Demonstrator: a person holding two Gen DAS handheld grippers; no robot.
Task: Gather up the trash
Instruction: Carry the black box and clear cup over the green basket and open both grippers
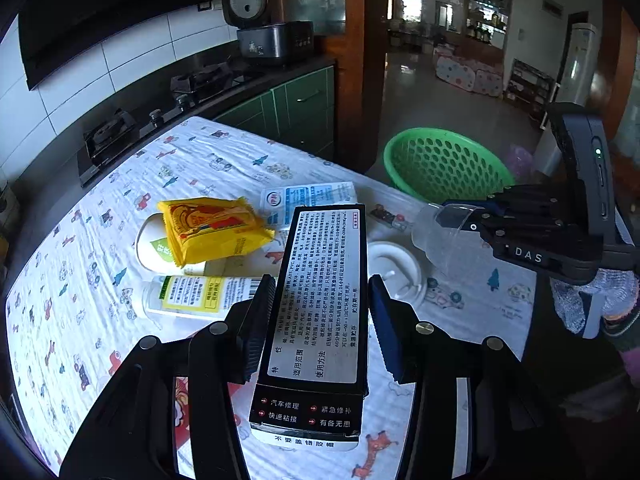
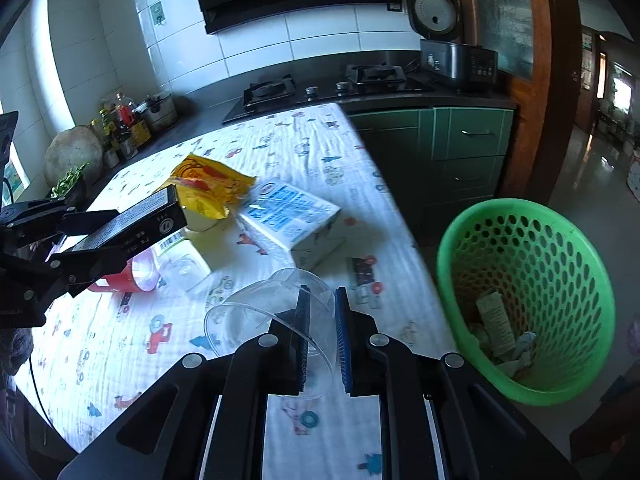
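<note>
1. Trash was held in both tools: the left tool (image 1: 320,320) gripped a long black box (image 1: 316,312) with a grey printed label, its pads pressed on the box's two long sides and its jaws at a middling width, the box lifted off the surface (image 1: 100,240).
2. The right tool (image 2: 322,340) had its jaws nearly together, pinching the thin wall of a clear plastic cup (image 2: 272,316), one finger inside the rim and one outside; the cup lay tilted on its side above the patterned cloth.
3. Beyond the left tool, a yellow snack packet (image 1: 212,232) rested on top of a white cup (image 1: 152,248), with a small bottle bearing a yellow label (image 1: 188,294) lying beside them.
4. A blue-and-white carton (image 2: 292,216) lay further back, near the middle of the surface, and a white round lid (image 1: 394,264) sat to the right of the box.
5. A green perforated basket (image 2: 528,300) stood off the surface's right edge, with crumpled paper scraps in its bottom.
6. Behind the surface ran a dark counter with a gas hob (image 2: 324,84) and an open rice cooker (image 2: 448,40).
</note>
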